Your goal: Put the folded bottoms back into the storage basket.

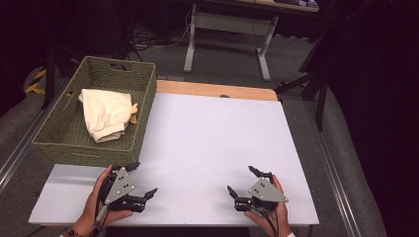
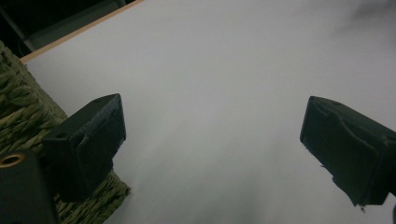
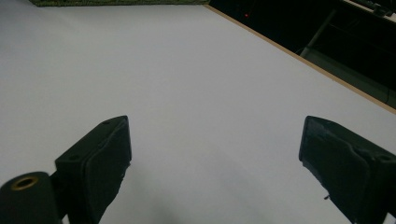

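Both grippers rest low at the near edge of the white table [image 1: 212, 143], nothing in either. Left gripper [image 1: 142, 180] sits at the near left, just beside the near wall of the woven basket [image 1: 59, 140]; its jaws stand wide apart with bare tabletop between them. Right gripper [image 1: 243, 180] sits at the near right, well apart from the basket, jaws likewise spread wide and empty. The nearest workable item is the cream cloth [image 1: 104, 114] lying inside the basket, toward its middle and right side. My judgement on handling: light, soft, no stiffness at all, so it will drape and sag from whatever point I pinch; not fragile, not slippery, though a loose fold could slide out of a shallow grip. I would take hold at the raised bunched fold on its near end, where the fabric stacks thick enough for the jaws to bite, rather than at a flat single layer against the basket floor. Appearance: pale cream, roughly folded into a rumpled bundle, with a gathered, possibly elasticated edge at the near side and a small tan piece [image 1: 133, 112] at its right side; what that piece is I cannot tell. Basket is olive green, woven, with a handle cutout in the far wall.
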Demonstrator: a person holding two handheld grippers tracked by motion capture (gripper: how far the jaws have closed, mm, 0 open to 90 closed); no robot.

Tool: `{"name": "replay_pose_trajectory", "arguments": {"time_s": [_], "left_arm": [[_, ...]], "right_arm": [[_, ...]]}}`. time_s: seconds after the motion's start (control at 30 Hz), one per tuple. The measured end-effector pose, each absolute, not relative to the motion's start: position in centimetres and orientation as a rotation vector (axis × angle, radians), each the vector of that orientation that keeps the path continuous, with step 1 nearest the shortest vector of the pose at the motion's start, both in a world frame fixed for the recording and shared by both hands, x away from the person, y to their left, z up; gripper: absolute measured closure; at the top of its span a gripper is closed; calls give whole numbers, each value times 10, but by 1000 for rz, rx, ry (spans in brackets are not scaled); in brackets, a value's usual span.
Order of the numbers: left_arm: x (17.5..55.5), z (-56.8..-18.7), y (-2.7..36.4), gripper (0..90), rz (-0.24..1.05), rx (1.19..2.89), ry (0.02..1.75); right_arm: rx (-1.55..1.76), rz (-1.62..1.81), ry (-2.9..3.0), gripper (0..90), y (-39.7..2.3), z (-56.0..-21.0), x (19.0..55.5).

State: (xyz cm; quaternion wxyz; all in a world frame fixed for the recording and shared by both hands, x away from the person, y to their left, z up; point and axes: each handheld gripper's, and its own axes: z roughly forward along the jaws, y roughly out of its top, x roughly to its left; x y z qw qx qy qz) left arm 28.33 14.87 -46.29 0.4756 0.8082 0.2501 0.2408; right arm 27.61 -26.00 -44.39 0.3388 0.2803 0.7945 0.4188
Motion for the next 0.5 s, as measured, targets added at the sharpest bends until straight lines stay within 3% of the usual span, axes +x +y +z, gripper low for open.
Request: {"name": "replay_pose_trajectory", "arguments": {"time_s": [0.5], "left_arm": [[284, -464, 146, 78, 585, 1989, 611]], "right_arm": [[725, 1081, 2077, 97, -260, -445, 277]]}}
